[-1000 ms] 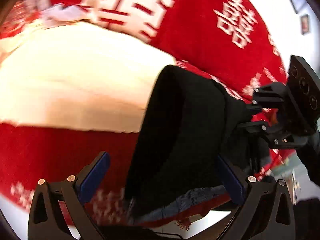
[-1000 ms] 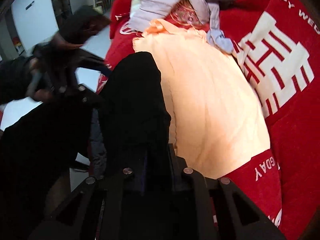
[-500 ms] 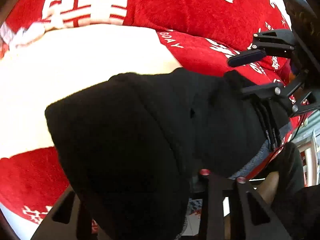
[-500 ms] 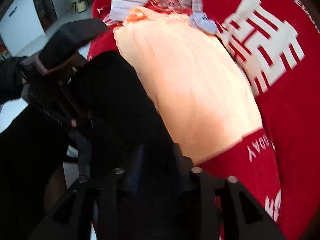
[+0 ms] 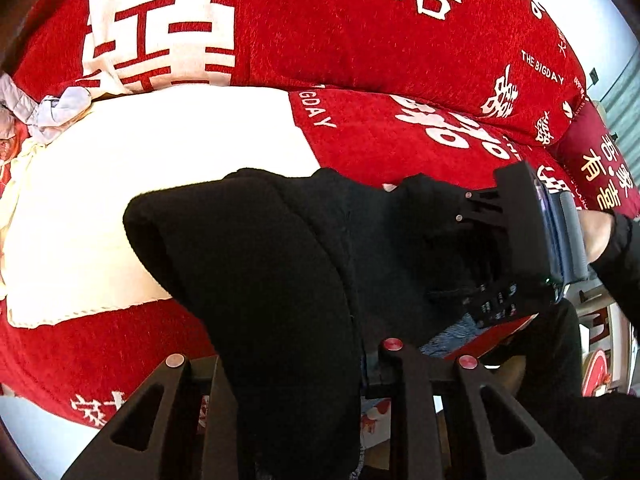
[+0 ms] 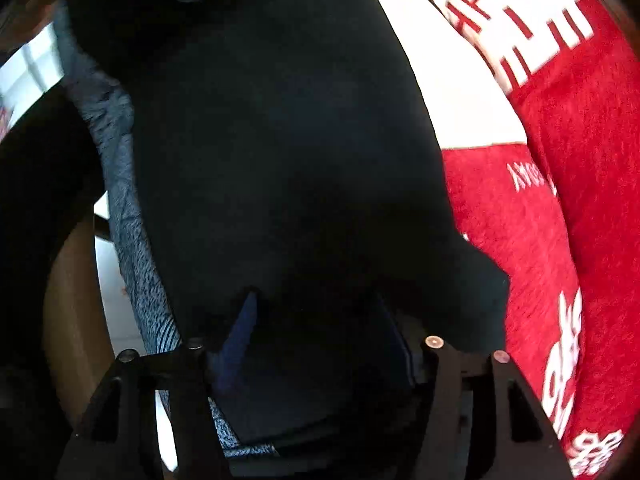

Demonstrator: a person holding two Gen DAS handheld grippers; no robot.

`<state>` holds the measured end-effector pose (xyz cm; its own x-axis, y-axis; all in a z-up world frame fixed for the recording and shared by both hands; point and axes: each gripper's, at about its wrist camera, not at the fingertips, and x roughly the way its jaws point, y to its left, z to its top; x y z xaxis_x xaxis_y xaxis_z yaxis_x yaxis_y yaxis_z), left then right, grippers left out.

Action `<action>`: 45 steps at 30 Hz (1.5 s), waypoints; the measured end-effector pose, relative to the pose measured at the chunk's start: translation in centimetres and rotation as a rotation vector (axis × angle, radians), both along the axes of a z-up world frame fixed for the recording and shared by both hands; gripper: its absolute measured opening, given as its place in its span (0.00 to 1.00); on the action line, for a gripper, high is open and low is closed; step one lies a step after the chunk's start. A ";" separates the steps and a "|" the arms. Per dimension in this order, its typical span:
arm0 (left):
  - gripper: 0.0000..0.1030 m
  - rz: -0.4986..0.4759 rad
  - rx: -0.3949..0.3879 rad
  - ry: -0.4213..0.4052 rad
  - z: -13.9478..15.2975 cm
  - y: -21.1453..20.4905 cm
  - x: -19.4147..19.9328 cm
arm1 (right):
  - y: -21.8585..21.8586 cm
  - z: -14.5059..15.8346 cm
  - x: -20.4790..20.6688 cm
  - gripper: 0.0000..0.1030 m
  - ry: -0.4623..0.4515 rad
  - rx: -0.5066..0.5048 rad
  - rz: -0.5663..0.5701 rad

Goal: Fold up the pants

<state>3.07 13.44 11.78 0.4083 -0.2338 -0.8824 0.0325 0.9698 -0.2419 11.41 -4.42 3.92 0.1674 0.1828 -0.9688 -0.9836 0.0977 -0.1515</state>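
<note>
Black pants (image 5: 260,264) lie bunched on a cream cloth (image 5: 120,184) over a red sofa cover. My left gripper (image 5: 296,368) is shut on a thick fold of the pants, which drapes over its fingers. In the left wrist view the right gripper (image 5: 464,216) sits at the pants' right end, its tips hidden in the fabric. In the right wrist view the pants (image 6: 280,140) fill the middle, and my right gripper (image 6: 320,316) stands open, its blue pads apart with black fabric between them.
The red sofa cover (image 5: 400,40) with white characters rises behind as a backrest. A pile of pale clothes (image 5: 44,112) lies at the far left. A grey-blue knit cloth (image 6: 128,184) hangs at the sofa's front edge, with floor below.
My left gripper went from open to shut on the pants and lifted the fold. My right gripper opened from its grip on the pants and moved in closer over them.
</note>
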 end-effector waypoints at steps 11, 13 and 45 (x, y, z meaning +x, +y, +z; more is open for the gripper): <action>0.25 -0.055 -0.047 0.060 5.0 -7.7 2.4 | -9.9 8.9 1.0 0.71 -0.196 0.235 -0.335; 0.25 -0.076 -0.067 0.072 5.9 -9.7 3.1 | -13.0 9.3 0.5 0.71 -0.233 0.242 -0.448; 0.31 -0.148 0.050 0.443 -4.1 -39.2 18.3 | -33.3 5.9 -2.7 0.72 -0.154 0.390 -1.059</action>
